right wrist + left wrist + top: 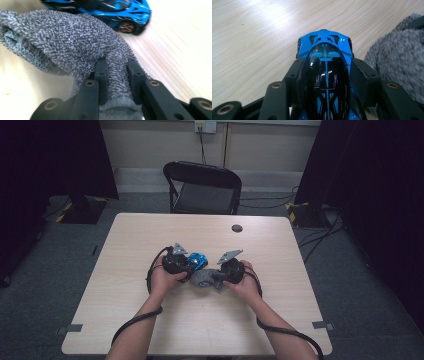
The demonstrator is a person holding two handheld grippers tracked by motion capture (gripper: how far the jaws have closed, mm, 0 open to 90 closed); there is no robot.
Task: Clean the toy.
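Black jaws of the left gripper (325, 75) are clamping a blue toy car (325, 52); at its 3 o'clock, the right gripper (117, 72) is pinching a grey cloth (62, 35).

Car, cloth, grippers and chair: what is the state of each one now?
Car: upright on the table, clamped by its sides.
Cloth: bunched, one fold pinched, the rest draped beside the car.
Left gripper: shut on the car.
Right gripper: shut on the cloth.
Chair: unfolded, nobody sitting on it.

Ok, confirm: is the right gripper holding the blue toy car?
No, the right gripper pinches the grey cloth; the blue car sits in the left gripper.
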